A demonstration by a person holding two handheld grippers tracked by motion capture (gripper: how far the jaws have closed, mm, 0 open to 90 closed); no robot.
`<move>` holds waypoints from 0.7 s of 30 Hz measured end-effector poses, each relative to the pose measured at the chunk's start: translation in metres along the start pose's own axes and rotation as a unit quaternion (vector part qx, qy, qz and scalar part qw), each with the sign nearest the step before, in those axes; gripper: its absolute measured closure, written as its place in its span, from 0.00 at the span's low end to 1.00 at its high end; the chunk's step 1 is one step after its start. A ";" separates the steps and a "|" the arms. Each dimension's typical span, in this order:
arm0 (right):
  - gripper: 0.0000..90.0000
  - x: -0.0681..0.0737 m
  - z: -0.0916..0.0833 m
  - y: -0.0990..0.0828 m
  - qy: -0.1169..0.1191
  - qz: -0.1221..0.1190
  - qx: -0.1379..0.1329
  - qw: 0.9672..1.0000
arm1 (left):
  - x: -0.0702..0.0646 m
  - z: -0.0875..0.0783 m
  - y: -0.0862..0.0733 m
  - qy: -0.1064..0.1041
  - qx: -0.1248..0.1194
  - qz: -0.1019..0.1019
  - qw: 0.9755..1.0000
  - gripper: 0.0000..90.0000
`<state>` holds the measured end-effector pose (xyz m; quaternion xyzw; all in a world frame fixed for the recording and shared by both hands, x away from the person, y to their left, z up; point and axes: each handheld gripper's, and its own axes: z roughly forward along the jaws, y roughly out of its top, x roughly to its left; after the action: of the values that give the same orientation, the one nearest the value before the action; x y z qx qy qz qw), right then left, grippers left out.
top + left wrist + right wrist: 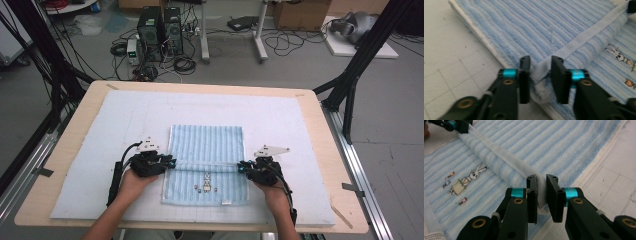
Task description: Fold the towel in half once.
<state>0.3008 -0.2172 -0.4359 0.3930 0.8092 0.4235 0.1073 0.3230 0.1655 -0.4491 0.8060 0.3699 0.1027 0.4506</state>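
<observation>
**Towel edge pinched at both ends**

A wooden desk (75, 150) is seen from above, and most of it is covered by a pale gridded mat (125, 125). On the mat, near the person's side and roughly centred, a light-blue striped towel (207, 137) is laid flat. Its near part is marked by a small embroidered rabbit (207, 181). A raised ridge (207, 164) of towel, topped by the white hem, is stretched across the cloth from one side to the other.

At the towel's left side, the left hand-held gripper (172, 163) is held low over the cloth; in the left gripper view, the jaws of the left hand-held gripper (541, 75) are pressed onto a bunched fold of the white hem. At the right side, the right hand-held gripper (241, 168) is matched to it, and in the right gripper view the right hand-held gripper (541, 196) is clamped on the hem's other end.
</observation>
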 end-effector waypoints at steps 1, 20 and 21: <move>0.90 0.001 0.000 0.000 0.000 -0.003 0.000 1.000 | -0.002 0.000 0.000 0.000 -0.002 0.000 1.000 0.88; 0.90 0.025 -0.035 -0.012 0.007 -0.028 -0.038 0.999 | -0.027 -0.044 -0.024 -0.066 -0.080 -0.008 0.995 0.91; 0.90 0.027 -0.037 -0.013 0.007 -0.029 -0.040 0.999 | -0.028 -0.045 -0.026 -0.066 -0.081 -0.006 0.995 0.91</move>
<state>0.2568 -0.2240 -0.4189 0.3620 0.8032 0.4550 0.1294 0.2675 0.1838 -0.4389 0.7698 0.3347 0.0765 0.5381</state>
